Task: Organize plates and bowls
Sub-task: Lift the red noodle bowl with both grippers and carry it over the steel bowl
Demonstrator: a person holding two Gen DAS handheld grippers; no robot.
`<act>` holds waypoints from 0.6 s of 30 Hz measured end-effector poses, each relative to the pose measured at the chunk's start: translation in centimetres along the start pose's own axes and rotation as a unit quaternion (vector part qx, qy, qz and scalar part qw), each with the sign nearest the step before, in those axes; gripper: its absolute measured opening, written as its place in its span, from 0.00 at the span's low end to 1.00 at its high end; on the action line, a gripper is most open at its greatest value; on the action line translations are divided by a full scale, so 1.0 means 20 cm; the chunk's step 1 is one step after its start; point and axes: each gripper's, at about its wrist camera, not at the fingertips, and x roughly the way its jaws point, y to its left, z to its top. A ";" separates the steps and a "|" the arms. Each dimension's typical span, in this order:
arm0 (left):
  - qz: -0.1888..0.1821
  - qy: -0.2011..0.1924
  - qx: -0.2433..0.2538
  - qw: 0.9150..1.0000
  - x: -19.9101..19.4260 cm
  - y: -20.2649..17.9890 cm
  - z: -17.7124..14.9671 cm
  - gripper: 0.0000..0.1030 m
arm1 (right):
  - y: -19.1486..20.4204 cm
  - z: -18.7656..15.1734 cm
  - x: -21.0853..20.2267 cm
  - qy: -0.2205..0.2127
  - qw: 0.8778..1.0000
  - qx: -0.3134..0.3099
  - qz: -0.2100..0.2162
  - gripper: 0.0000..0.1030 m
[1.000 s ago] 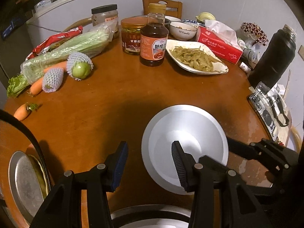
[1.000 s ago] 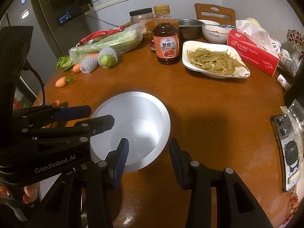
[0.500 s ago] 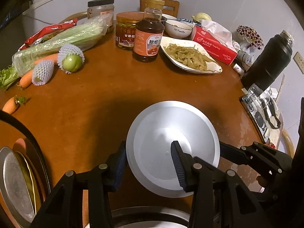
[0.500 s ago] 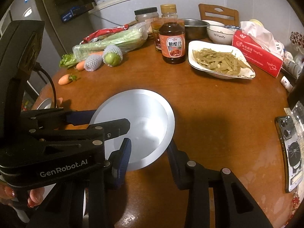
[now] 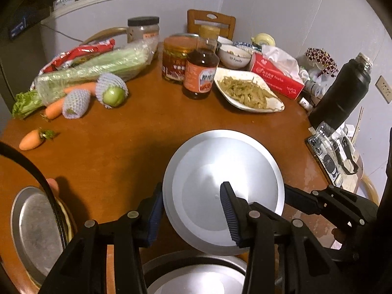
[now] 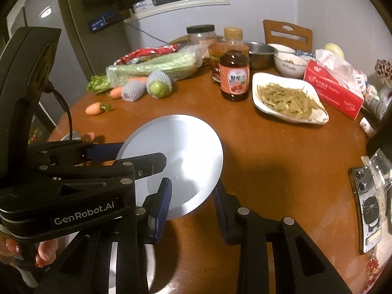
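Surface: round brown table (image 5: 127, 147), crowded along its far side.
Metal plate (image 5: 223, 191): tilted above the table, its rim between both pairs of fingers.
Left gripper (image 5: 191, 210): fingers apart, astride the near-left rim.
Right gripper (image 6: 192, 205): fingers apart, astride the near-right rim.
Beyond fingertips: sauce bottle (image 5: 201, 73), dish of food (image 5: 247, 91), netted fruit (image 5: 112, 94), carrot (image 5: 31, 142).
Beneath fingers: another metal dish (image 5: 196, 276).

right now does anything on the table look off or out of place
Yes. The silver plate is off the table and tilted, its near rim straddled by both grippers' open jaws. A loose carrot lies apart from the other vegetables. A phone sits by the table's edge.
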 end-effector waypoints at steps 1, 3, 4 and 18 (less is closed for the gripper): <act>0.001 -0.003 -0.002 1.000 -0.02 0.01 0.00 0.44 | 0.01 0.00 -0.01 -0.003 1.000 -0.003 0.001 0.34; 0.004 -0.009 -0.003 1.000 -0.06 0.01 -0.01 0.44 | 0.03 0.01 -0.04 -0.009 1.000 -0.008 0.003 0.34; 0.006 -0.014 -0.003 1.000 -0.08 0.01 -0.01 0.44 | 0.05 0.01 -0.06 -0.012 1.000 -0.012 0.002 0.34; 0.019 -0.051 -0.023 0.998 -0.35 0.09 -0.14 0.44 | 0.26 -0.02 -0.25 -0.043 0.998 -0.051 0.021 0.34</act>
